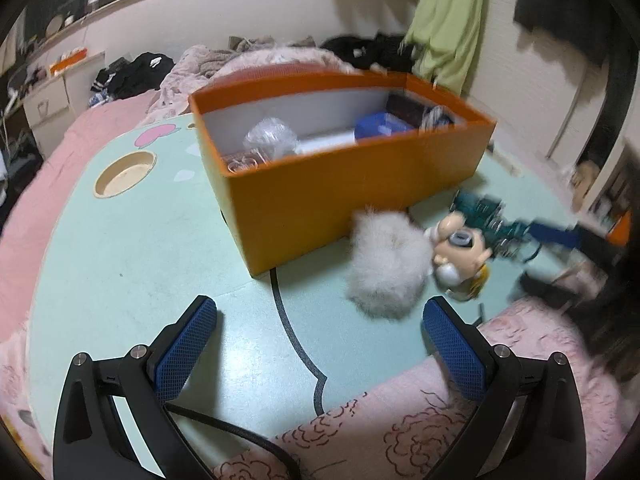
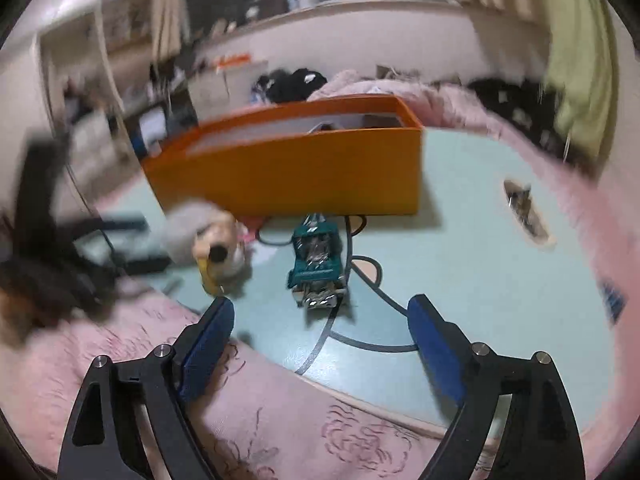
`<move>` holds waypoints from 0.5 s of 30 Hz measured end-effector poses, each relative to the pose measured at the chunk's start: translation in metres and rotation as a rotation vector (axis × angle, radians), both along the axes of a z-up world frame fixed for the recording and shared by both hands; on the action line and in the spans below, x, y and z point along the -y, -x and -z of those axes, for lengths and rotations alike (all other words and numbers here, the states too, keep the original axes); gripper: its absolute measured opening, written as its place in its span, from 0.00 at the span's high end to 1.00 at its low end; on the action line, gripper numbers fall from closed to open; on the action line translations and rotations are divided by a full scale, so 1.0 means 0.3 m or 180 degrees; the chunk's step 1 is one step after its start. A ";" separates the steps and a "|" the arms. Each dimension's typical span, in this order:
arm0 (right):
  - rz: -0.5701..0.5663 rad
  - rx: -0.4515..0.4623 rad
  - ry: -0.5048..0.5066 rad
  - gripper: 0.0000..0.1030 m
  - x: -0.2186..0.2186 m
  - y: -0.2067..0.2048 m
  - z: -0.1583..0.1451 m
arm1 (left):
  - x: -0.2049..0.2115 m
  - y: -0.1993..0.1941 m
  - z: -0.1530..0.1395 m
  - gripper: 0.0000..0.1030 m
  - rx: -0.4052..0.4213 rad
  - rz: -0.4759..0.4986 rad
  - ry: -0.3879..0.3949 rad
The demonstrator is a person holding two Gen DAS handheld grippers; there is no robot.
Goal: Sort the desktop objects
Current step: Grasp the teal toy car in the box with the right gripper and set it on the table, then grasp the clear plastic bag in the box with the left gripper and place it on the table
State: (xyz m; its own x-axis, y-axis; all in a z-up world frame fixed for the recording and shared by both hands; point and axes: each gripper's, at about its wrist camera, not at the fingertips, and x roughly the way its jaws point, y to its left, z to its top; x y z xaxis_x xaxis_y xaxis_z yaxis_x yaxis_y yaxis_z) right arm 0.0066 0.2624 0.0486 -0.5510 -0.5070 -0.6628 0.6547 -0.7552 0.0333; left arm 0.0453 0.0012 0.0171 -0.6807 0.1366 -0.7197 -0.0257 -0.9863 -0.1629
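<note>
On the pale green table (image 1: 120, 264), toward its far edge, an orange box (image 1: 340, 188) stands open. Several things already lie inside: a clear crinkled bag (image 1: 270, 138), a blue packet (image 1: 380, 126), some dark items at the far end. That part of the sorting looks done.

Three things remain loose on the table, all just in front of the box's near wall, toward the near right edge as the left wrist view shows it:
- white fluffy ball (image 1: 386, 262), touching the box wall or close against it
- small doll figure (image 1: 460, 252), lying on its side, pressed up against the ball
- teal toy car (image 2: 318, 264), just beside the doll, chrome end toward the right gripper

Judged roughly: well along, three pieces left.

Right gripper (image 2: 320, 320): tilted down toward the table, fingers spread wide with nothing between them. The car sits just ahead of the gap and roughly centred on it. Likely the next pick. Picture is smeared, so contact cannot be ruled out, though the pads look clear of it.

Left gripper (image 1: 320, 332): angled down over the near edge, fingers wide apart, empty. The ball lies just ahead, nearer its right finger. A pink quilt (image 1: 400, 432) lies under the table's near edge.
</note>
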 end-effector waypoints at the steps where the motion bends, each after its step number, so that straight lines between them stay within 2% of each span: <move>1: -0.0003 0.0007 -0.0010 0.12 0.003 0.005 0.003 | 0.016 -0.016 -0.012 0.00 -0.0087 -0.0093 -0.0087; 4: 0.0000 0.0012 -0.0006 0.07 -0.005 0.016 0.015 | 0.090 -0.040 -0.031 0.00 -0.0202 -0.0371 -0.0365; 6: 0.0006 0.0013 -0.0002 0.07 -0.003 0.021 0.009 | 0.131 -0.027 -0.031 0.00 -0.0117 -0.0591 -0.0496; 9: 0.0010 0.0014 0.0014 0.06 -0.009 0.029 0.013 | 0.157 0.006 -0.029 0.00 0.0073 -0.0937 -0.0404; 15: 0.0009 0.0011 0.0019 0.06 -0.014 0.021 0.019 | 0.156 0.030 -0.042 0.00 0.0131 -0.1052 -0.0221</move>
